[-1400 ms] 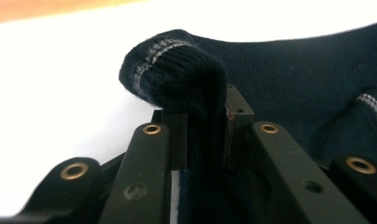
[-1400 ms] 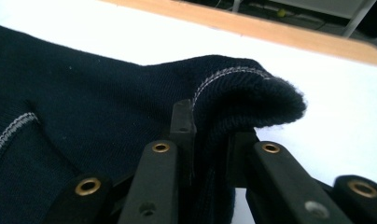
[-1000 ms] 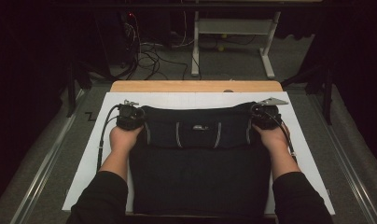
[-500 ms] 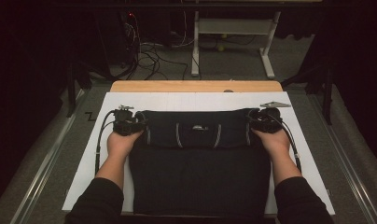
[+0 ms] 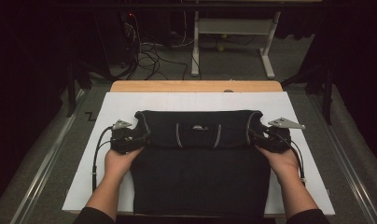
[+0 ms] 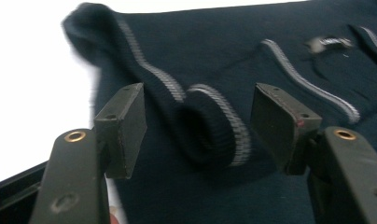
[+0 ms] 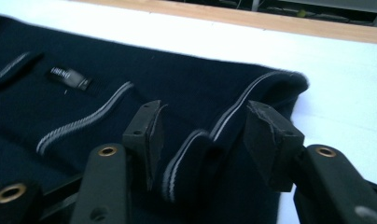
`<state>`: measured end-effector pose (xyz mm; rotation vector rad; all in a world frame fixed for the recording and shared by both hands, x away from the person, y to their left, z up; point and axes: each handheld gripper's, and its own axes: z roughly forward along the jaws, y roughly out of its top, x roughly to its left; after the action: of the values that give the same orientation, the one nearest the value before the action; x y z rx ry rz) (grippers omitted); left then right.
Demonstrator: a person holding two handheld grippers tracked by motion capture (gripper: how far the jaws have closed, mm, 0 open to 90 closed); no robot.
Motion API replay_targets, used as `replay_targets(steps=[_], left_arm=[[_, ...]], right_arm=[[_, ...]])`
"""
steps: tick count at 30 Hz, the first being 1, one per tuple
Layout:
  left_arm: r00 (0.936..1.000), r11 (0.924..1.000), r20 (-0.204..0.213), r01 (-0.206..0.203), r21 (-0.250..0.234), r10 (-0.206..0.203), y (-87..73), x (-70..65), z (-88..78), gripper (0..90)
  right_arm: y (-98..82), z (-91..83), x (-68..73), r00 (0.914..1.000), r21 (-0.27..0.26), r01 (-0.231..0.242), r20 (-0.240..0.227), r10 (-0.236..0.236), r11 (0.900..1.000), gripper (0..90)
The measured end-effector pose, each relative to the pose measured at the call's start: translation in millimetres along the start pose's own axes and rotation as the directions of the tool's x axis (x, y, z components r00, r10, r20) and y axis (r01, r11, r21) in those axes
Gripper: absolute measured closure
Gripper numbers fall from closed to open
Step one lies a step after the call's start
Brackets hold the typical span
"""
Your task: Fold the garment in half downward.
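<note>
Both of your hands have come back toward you since the earlier frames, when they sat up at the far corners of the dark navy knitted sweater (image 5: 200, 163) with the fold pinched. The folded-over top band now lies flat across the sweater, and its far edge sits nearer to you on the white table cover (image 5: 196, 102) than it did a second ago.

Your left gripper (image 5: 139, 139) has just been opening: its jaws now stand apart on either side of a ribbed cuff roll (image 6: 214, 133) with a pale grey stripe, and the pads do not press on it. Your right gripper (image 5: 257, 139) has let go in the same way; in the right gripper view, a striped fold of knit (image 7: 196, 158) stands between its spread jaws, apart from both pads.

The sweater lies in the middle of the cover, folded to a rectangle, its near edge at your side of the table and its two far corners just beside the grippers. Pale grey stripes run down the folded band.

A small dark woven label (image 7: 70, 77) with pale lettering sits at the neckline; the letters are too blurred to read.
</note>
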<state>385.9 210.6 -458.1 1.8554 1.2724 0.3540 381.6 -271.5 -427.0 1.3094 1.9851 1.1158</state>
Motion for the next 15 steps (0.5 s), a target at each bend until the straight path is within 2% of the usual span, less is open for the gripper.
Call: replay_targets(steps=[3,5,10,13,15], left_arm=[[0.9998,1.0000,0.018,-0.007,0.003,0.007,-0.3,-4.9,8.1,35.7],[0.9999,1.0000,0.014,-0.007,0.006,0.007,-0.6,-6.3,12.5,38.1],[1.0000,0.9999,0.003,0.002,0.013,-0.002,-1.4,-5.2,18.3,43.1],[1.0000,1.0000,0.002,-0.004,-0.003,0.004,-0.3,-6.3,17.3,45.9],[1.0000,0.9998,0.001,0.003,0.017,-0.003,1.5,-6.5,18.8,46.0]], right_arm=[[-4.3,2.9,2.3,1.0000,0.013,0.003,-0.003,-0.003,1.000,50.7],[-5.5,7.1,2.8,0.9999,0.026,-0.005,-0.013,0.005,1.000,51.4],[-9.2,22.9,4.1,0.9999,0.074,-0.016,-0.003,0.016,0.997,53.7],[-10.7,31.6,4.1,0.9995,0.092,-0.030,0.004,0.030,0.995,53.7],[-10.5,36.1,3.6,0.9993,0.108,-0.038,0.004,0.038,0.993,53.4]])
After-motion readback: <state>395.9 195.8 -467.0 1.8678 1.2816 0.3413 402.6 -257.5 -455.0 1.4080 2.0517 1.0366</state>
